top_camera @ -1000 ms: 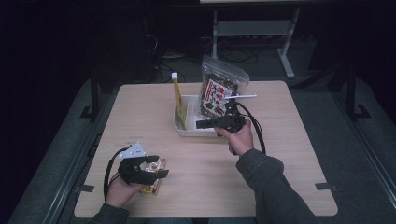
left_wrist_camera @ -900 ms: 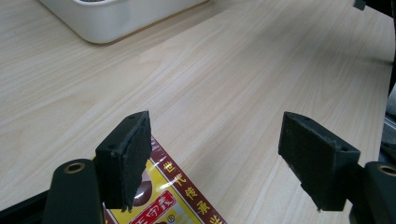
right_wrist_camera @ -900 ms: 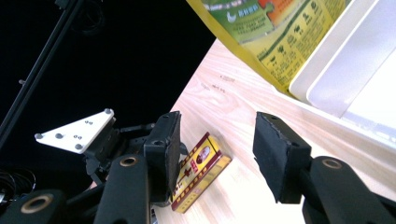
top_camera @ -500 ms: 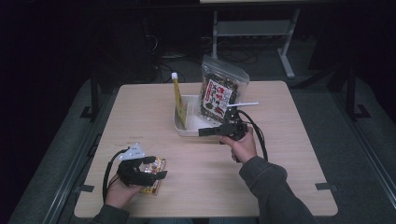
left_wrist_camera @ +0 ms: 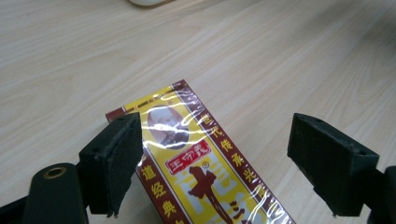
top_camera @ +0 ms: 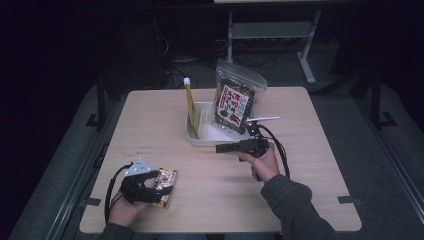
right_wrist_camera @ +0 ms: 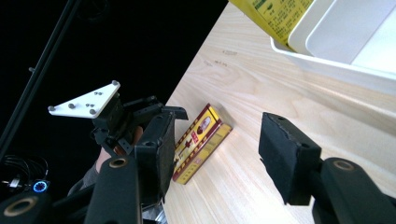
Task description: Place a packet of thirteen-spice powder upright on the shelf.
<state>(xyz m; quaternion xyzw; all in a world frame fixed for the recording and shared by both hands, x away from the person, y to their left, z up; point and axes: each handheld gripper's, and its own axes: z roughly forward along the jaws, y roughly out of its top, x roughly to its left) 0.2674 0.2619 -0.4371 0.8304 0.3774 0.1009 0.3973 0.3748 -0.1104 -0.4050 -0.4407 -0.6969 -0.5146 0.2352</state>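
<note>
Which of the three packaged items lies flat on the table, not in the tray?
The yellow-and-maroon box between the left gripper's open jaws; the yellow packet and snack bag stand in the white tray.

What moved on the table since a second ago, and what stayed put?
The right gripper pulled back from the white tray toward the person, with its jaws open and empty. The left gripper stayed open over the yellow and red box near the table's front edge. The tray, the tall yellow packet and the snack bag did not move.
</note>
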